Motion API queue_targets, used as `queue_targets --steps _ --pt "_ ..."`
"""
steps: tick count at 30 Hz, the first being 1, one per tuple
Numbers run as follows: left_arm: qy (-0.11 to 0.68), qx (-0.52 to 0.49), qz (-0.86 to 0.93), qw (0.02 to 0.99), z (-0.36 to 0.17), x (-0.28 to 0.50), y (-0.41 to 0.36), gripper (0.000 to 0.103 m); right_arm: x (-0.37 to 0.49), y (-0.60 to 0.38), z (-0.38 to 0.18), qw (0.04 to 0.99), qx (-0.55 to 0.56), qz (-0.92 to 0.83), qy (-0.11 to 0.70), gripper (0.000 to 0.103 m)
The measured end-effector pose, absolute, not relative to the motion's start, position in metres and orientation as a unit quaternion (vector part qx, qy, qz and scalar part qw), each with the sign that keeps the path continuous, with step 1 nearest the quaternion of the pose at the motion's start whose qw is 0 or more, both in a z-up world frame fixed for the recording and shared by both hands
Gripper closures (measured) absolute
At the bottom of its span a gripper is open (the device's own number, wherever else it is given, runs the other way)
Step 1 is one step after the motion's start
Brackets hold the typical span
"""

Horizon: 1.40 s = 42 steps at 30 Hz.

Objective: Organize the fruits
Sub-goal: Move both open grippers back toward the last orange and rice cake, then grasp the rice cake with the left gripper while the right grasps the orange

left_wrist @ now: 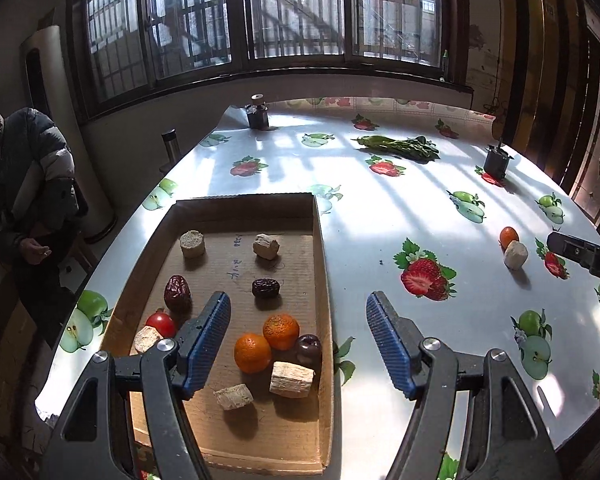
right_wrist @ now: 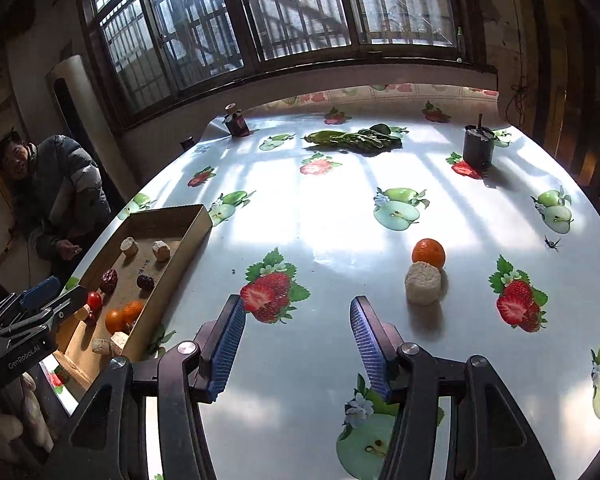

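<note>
The cardboard tray point(left_wrist: 320, 240) lay near the worktop's point(left_wrist: 380, 220) left edge. Inside it sat two oranges point(left_wrist: 268, 340), two dark red dates point(left_wrist: 177, 293), a cherry tomato point(left_wrist: 161, 323), a dark plum point(left_wrist: 309, 350) and several pale cut chunks point(left_wrist: 291, 379). The left claw point(left_wrist: 298, 336) hung over the tray's near right wall, its blue pads point(left_wrist: 210, 340) well apart with nothing gripped. Well to the right of the tray, a third orange point(right_wrist: 428, 253) touched a pale round chunk point(right_wrist: 423, 283) on the bare worktop. The right claw point(right_wrist: 296, 344) was also open and empty, above the cloth between the tray and that pair.
</note>
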<state>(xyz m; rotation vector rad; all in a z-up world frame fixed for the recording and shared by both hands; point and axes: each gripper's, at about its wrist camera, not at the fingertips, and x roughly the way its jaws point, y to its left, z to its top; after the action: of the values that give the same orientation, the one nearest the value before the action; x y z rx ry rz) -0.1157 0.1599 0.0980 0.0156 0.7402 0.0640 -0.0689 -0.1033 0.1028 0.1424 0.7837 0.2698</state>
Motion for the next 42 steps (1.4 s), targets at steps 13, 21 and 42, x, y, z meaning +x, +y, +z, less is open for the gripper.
queue_targets --steps 13,21,42 --pt "0.403 0.042 -0.064 0.912 0.072 -0.095 0.071 0.033 0.030 -0.157 0.056 0.886 0.095 0.059 0.451 0.043" --pt "0.425 0.027 -0.091 0.900 0.060 -0.067 0.049 0.033 0.058 -0.139 0.023 0.869 0.078 0.058 0.485 0.066" --pt "0.414 0.037 -0.206 0.886 0.022 0.024 -0.065 0.034 0.014 -0.222 0.036 0.879 0.190 0.042 0.435 0.065"
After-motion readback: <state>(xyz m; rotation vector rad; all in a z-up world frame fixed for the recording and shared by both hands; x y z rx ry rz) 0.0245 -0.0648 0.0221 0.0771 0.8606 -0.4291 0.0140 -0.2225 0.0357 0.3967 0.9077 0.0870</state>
